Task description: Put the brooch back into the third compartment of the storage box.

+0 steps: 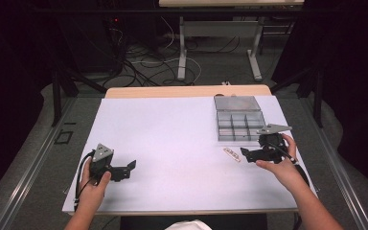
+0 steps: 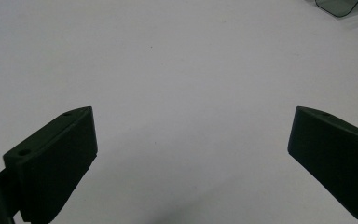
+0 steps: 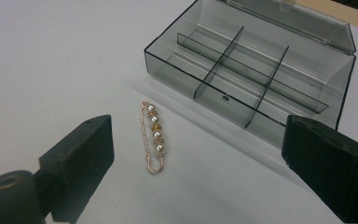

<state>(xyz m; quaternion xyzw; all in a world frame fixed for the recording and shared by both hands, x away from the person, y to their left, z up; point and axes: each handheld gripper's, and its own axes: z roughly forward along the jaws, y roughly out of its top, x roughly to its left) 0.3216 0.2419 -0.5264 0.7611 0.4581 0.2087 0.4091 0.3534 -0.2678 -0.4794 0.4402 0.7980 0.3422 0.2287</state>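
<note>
Right tool [image 3: 196, 154], jaws spread, lines up on a beaded pin [image 3: 153, 137] near the surface's right edge, beside the open box [image 3: 307, 112]; next, pinch it. Left tool [image 2: 191, 158] rests spread.

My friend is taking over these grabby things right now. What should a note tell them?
Left claw: open, nothing in it, resting on the white table cover at the near left.
Right claw: open, nothing gripped, pointing at the pin.
Gold safety pin with pearl beads: lying flat on the cover, beside the box and not touching it.
Smoky clear plastic box with dividers: lid open, at the far right; the compartments look empty.
Done: box opened.
Left, probably: pick up the pin and put it into a compartment.
</note>
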